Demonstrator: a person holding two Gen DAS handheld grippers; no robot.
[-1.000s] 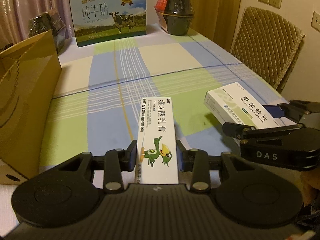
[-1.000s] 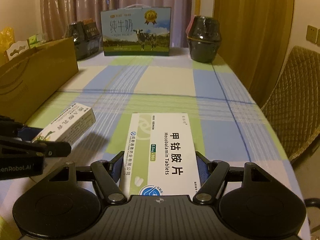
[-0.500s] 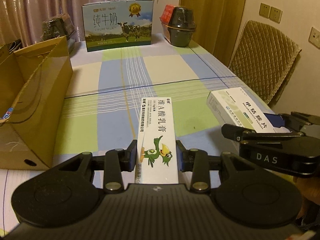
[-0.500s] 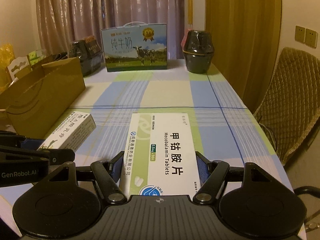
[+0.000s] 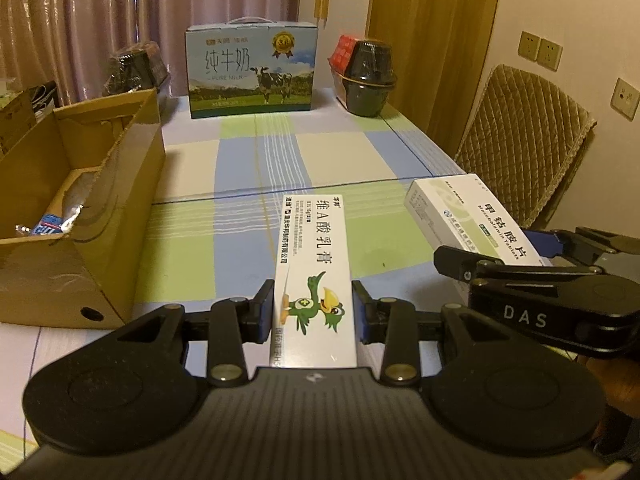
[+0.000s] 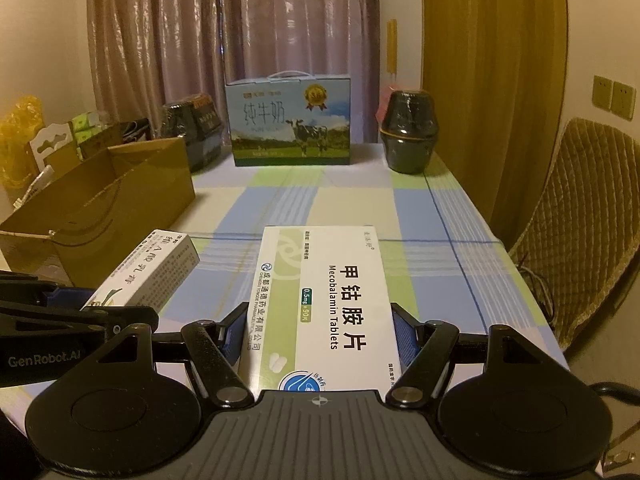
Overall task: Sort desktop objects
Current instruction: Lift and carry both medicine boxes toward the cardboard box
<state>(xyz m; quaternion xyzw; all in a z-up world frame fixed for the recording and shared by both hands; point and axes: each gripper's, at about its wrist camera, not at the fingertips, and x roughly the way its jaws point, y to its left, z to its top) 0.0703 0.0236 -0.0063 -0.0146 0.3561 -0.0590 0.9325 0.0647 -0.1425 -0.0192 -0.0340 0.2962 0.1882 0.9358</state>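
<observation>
My left gripper (image 5: 314,314) is shut on a long white ointment box (image 5: 314,260) with a green bird on it, held above the table. My right gripper (image 6: 320,330) is shut on a wider white Mecobalamin tablet box (image 6: 324,300), also held in the air. Each shows in the other's view: the tablet box (image 5: 468,216) in the right gripper (image 5: 520,276) to the right, the ointment box (image 6: 148,268) in the left gripper (image 6: 72,312) to the left. An open cardboard box (image 5: 76,216) stands at the left, with small items inside.
A checked cloth covers the table (image 5: 260,168). At the far end stand a milk carton box (image 5: 252,72), a black pot (image 5: 370,78) and a dark wrapped bundle (image 5: 136,70). A padded chair (image 5: 520,140) is at the right edge. Curtains hang behind.
Both grippers have risen with their boxes. The views now look down from higher, and the inside of the cardboard box has come into sight.
</observation>
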